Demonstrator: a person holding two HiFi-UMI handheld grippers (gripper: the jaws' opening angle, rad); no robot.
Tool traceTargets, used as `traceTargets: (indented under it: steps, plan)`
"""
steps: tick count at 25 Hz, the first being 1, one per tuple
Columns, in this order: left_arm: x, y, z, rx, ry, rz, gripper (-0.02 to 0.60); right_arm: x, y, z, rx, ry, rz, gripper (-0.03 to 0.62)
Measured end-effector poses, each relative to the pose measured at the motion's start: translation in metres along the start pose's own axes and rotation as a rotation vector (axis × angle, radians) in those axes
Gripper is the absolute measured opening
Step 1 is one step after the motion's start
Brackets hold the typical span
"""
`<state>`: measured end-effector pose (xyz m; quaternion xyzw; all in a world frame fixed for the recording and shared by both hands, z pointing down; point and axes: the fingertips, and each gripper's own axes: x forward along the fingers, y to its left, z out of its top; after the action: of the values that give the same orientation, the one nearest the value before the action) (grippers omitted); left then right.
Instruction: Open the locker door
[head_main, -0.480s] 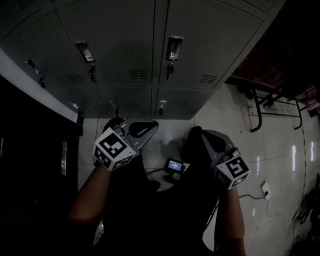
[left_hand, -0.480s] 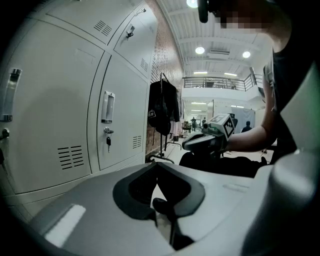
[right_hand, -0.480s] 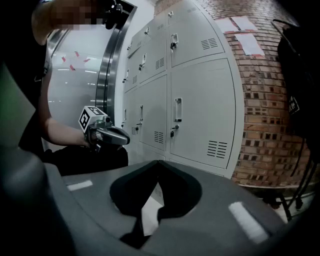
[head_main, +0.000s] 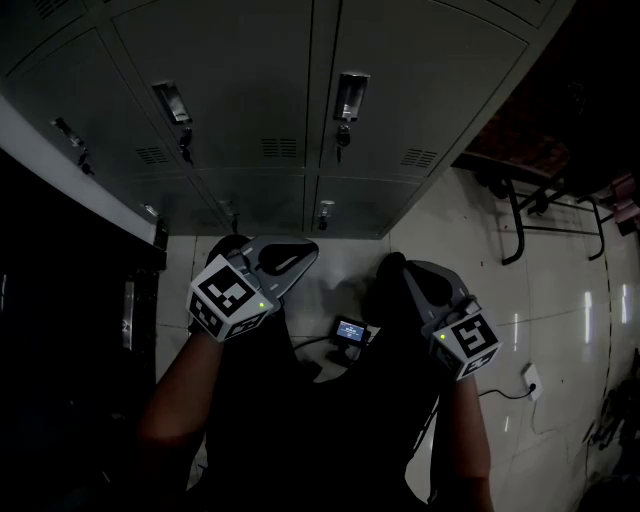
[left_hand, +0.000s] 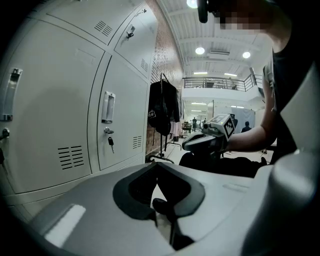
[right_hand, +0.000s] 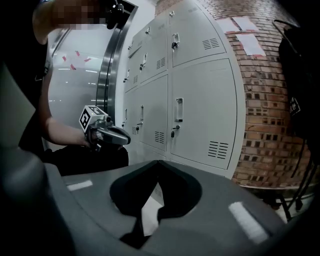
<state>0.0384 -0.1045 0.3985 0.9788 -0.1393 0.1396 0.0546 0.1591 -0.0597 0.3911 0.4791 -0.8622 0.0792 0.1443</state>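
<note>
Left gripper (head_main: 290, 256): jaws together, empty, low near the lap. Locker door (head_main: 420, 80) ahead, shut; its handle (head_main: 348, 98) well apart from both tools. Right gripper (head_main: 400, 275): jaws together, empty. Approach not yet begun. Next move likely calls for reaching up, parting jaws, taking the handle.

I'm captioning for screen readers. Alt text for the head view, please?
The left gripper and right gripper, both shut and empty, are held low before grey lockers whose visible doors are all closed. A key hangs in one lock.
</note>
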Motion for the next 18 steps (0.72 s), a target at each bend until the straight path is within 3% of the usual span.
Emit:
traceTargets:
  steps: [5, 8, 14, 18]
  plan:
    - [-0.001, 0.001, 0.001, -0.004, -0.007, 0.000, 0.012, 0.003, -0.012, 0.004, 0.031, -0.007, -0.057, 0.003]
    - [-0.001, 0.002, 0.003, -0.007, -0.017, 0.001, 0.012, 0.014, -0.018, 0.008, -0.019, 0.008, -0.093, 0.003]
    - [-0.003, 0.000, 0.002, -0.013, -0.032, -0.003, 0.012, 0.070, -0.015, 0.028, -0.291, 0.085, -0.128, 0.005]
    - [-0.005, 0.001, 0.004, -0.019, -0.045, -0.003, 0.012, 0.109, -0.025, 0.049, -0.481, 0.132, -0.188, 0.055]
